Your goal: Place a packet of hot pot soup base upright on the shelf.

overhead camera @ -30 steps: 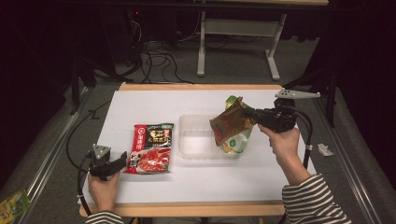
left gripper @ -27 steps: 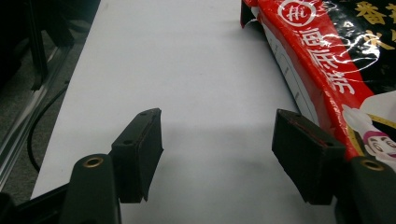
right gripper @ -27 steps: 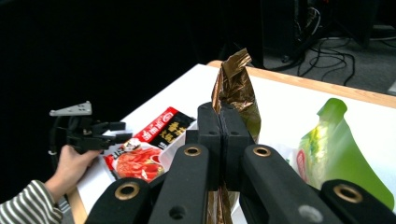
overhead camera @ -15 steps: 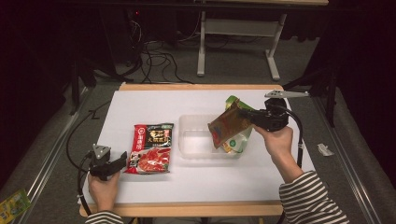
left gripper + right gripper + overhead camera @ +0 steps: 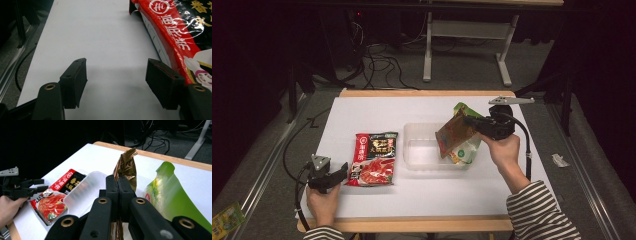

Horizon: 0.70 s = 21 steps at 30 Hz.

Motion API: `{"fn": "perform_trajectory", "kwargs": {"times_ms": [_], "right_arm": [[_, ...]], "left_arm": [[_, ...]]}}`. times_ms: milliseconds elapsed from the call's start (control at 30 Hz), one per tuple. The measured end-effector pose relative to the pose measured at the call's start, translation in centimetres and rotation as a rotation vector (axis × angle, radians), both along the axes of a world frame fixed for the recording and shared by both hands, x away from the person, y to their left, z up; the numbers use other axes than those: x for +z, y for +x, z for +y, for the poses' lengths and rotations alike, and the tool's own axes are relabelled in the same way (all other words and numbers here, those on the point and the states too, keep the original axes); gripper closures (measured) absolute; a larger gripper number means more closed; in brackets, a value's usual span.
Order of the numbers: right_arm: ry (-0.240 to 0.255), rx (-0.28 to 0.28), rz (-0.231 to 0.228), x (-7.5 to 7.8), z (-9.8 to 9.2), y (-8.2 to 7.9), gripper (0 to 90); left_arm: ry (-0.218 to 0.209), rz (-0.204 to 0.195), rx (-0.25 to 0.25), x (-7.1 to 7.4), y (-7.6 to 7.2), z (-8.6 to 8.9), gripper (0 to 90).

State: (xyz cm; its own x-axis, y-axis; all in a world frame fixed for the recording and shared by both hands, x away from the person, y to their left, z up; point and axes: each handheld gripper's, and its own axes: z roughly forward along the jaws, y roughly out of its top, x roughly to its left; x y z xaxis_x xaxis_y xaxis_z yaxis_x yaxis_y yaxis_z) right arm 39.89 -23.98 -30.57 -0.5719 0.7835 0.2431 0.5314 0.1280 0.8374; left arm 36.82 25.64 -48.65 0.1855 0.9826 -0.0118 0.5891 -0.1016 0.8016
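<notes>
My right gripper is shut on the top of a brown foil packet, which hangs tilted over the right end of a clear plastic tub. In the right gripper view the jaws pinch that brown packet. A green packet stands just behind it, at the tub's right end; what it rests on is hidden. A red sauce packet lies flat to the left of the tub. My left gripper rests open on the table beside its lower left corner, and in its own view the gripper has nothing between its jaws.
The white table top has free room at the back and left. Its wooden front edge is close to both hands. Cables and a desk frame lie on the floor beyond the table.
My right hand has shifted slightly left with the brown packet, bringing it further over the tub. The left gripper and the red packet have stayed put.
</notes>
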Motion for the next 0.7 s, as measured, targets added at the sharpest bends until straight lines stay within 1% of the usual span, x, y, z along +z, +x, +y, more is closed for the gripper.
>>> {"fn": "perform_trajectory", "kwargs": {"times_ms": [67,133,333,500,700], "right_arm": [[-0.003,-0.001,-0.007,-0.02,0.03,0.11,90.0],[-0.018,-0.009,-0.012,0.00,0.05,0.21,90.0],[-0.009,-0.031,0.001,-0.10,-0.25,0.58,90.0],[-0.021,-0.017,-0.010,-0.01,0.11,0.27,90.0],[-0.022,-0.005,-0.016,-0.04,0.38,0.24,90.0]], "left_arm": [[-0.001,0.001,-0.001,0.00,0.01,0.01,33.9],[0.002,0.003,0.000,0.00,0.01,0.01,34.0],[0.002,0.005,0.001,0.01,0.02,0.00,34.1],[0.009,0.003,0.002,-0.02,0.04,-0.07,34.2],[0.010,0.002,0.002,-0.02,0.03,-0.08,34.1]]}}
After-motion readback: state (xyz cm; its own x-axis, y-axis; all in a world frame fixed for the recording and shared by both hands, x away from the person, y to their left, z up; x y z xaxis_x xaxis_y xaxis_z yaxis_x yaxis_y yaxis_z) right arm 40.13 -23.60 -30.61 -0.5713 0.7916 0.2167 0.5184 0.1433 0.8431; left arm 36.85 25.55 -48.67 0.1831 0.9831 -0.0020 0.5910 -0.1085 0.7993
